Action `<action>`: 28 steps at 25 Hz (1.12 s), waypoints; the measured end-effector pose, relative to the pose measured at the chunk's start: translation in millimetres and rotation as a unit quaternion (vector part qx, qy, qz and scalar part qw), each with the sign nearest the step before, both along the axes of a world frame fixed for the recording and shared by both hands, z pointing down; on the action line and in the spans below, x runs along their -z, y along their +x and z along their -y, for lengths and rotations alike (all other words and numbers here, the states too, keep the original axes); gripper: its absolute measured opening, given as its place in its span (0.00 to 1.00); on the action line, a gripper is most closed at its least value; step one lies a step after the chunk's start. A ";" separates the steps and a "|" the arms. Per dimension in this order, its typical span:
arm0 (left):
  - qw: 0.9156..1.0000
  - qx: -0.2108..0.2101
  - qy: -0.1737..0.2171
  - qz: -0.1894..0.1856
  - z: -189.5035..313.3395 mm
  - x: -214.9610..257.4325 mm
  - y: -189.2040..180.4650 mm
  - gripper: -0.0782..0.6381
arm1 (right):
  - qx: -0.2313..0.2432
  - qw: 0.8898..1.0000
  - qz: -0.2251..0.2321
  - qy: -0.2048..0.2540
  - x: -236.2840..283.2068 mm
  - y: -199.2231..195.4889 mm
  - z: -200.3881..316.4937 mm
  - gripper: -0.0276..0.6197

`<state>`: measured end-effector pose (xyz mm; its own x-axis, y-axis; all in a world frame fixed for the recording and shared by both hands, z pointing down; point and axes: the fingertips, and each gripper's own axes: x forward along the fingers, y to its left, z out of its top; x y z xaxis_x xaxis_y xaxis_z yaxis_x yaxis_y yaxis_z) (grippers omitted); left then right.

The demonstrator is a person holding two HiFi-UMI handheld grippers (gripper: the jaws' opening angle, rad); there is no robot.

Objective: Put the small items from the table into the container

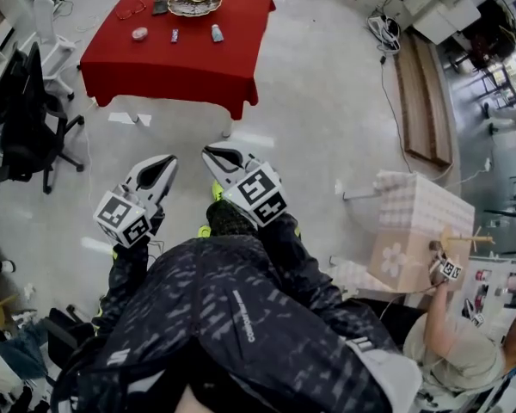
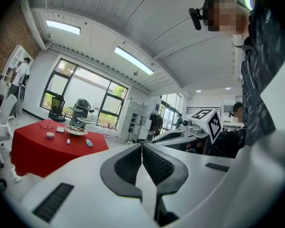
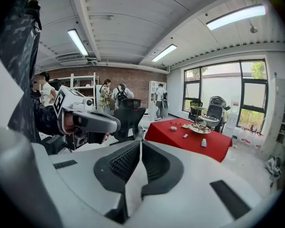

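Note:
The red-clothed table (image 1: 176,54) stands far ahead across the floor. On it are a tiered dish stand (image 1: 195,3), a small round item (image 1: 139,33), a small white piece (image 1: 175,35) and a pale bottle-shaped item (image 1: 217,33). Both grippers hang in the air in front of the person's body, well short of the table. The left gripper (image 1: 167,161) and the right gripper (image 1: 211,152) are side by side. Each has its jaws shut with nothing between them, as the left gripper view (image 2: 142,145) and the right gripper view (image 3: 140,141) show. The table (image 2: 42,151) (image 3: 194,140) appears small in both.
A black office chair (image 1: 26,119) and a white chair (image 1: 47,24) stand left of the table. Wooden boards (image 1: 423,93) lie at the right. A seated person with a cardboard box (image 1: 417,226) is at the lower right. Other people stand by the far shelves (image 3: 109,96).

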<state>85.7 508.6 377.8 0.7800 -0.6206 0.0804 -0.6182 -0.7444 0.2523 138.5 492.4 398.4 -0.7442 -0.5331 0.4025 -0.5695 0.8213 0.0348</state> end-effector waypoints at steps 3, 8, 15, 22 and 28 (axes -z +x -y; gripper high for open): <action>1.000 0.004 -0.004 0.002 10.4 -2.4 -1.7 0.13 | 0.001 1.000 -0.001 -0.007 -5.1 0.6 11.1 0.08; 1.000 0.012 -0.006 0.009 34.9 -7.6 -2.1 0.13 | 0.007 1.000 -0.003 -0.014 -12.8 1.8 38.9 0.08; 1.000 0.025 -0.008 0.013 90.5 -11.3 -4.1 0.13 | 0.014 1.000 0.005 -0.027 -20.3 -1.1 100.7 0.08; 0.999 0.022 -0.019 0.016 151.5 -13.4 8.8 0.13 | 0.023 0.999 0.006 -0.042 -23.4 8.4 168.1 0.08; 0.999 0.028 -0.021 0.021 209.7 -15.5 20.3 0.13 | 0.026 0.999 0.002 -0.046 -25.6 18.3 230.4 0.08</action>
